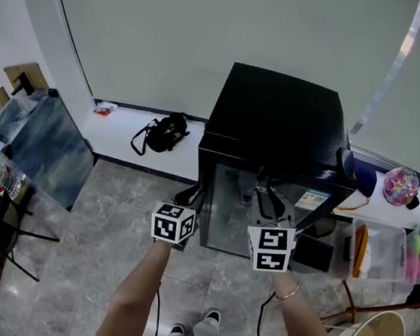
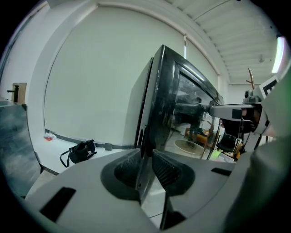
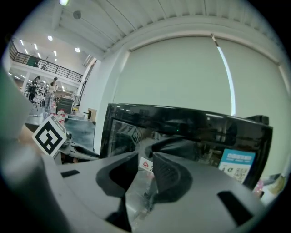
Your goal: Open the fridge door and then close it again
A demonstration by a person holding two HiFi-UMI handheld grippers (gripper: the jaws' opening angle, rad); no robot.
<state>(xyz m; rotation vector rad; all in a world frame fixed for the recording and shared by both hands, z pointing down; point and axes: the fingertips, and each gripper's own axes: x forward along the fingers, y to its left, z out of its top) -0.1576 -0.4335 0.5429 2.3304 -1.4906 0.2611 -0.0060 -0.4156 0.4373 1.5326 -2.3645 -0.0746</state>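
While a person stands squarely before it, a black fridge (image 1: 278,119) sits upright on the grey tiled floor (image 1: 105,225). Its back is toward a low white ledge (image 1: 116,135) under a wide shaded window, and its tall axis is vertical. Its glass door (image 1: 222,213) faces the person and the lower edge of the head view. Whether the door is fully shut or just ajar cannot be told. Both forearms reach up from the bottom of the head view, side by side, each ending in a marker cube held close in front of the door. A bracelet (image 1: 287,292) shows on the right wrist. The left gripper (image 2: 146,157) is at the door's left upright edge (image 2: 144,132). In the left gripper view its ribbed fingers (image 2: 166,170) are closed on that edge, one pad behind it and one on the glass face. The right gripper (image 3: 145,159) is aimed at the glass farther right, beside a blue label (image 3: 235,163). Its fingers (image 3: 169,172) stand a little apart, gripping nothing, with the glass front showing through the gap. A black bag (image 1: 166,132) lies on the ledge left of the fridge. A bright patterned ball (image 1: 400,185) and a clear plastic box (image 1: 379,251) lie to its right.
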